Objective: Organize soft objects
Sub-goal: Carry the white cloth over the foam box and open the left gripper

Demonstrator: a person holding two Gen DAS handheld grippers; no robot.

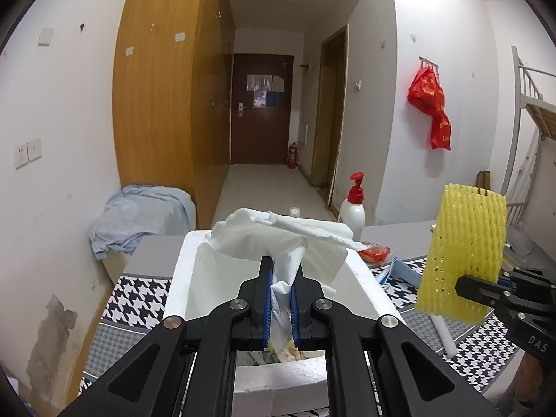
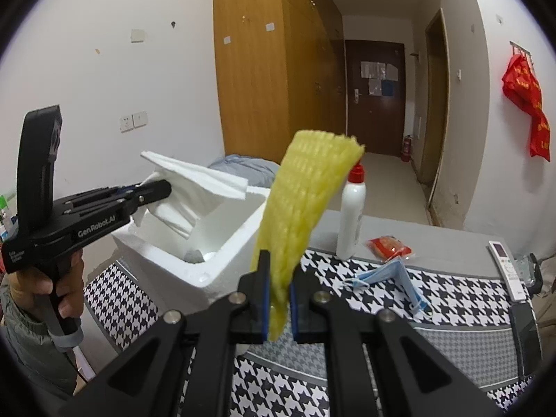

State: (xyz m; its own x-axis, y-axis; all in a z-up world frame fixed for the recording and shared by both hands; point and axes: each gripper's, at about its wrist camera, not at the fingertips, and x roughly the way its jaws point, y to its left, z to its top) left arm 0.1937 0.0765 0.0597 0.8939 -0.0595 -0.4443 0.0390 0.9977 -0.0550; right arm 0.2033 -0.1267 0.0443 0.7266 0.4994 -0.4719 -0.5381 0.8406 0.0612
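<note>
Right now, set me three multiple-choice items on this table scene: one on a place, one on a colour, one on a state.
1. Where is the white tissue?
A. Over the foam box
B. Under the remote control
C. Beside the door

2. What colour is the foam net?
A. Red
B. Yellow
C. Blue

3. How is the right claw?
A. Open and empty
B. Shut on the foam net
C. Shut on the face mask

Key: 1 A, the left claw holds the tissue above the box's opening. 2 B, the net is plainly yellow in both views. 3 B, its pads pinch the net's lower end, while the face mask lies on the cloth.
</note>
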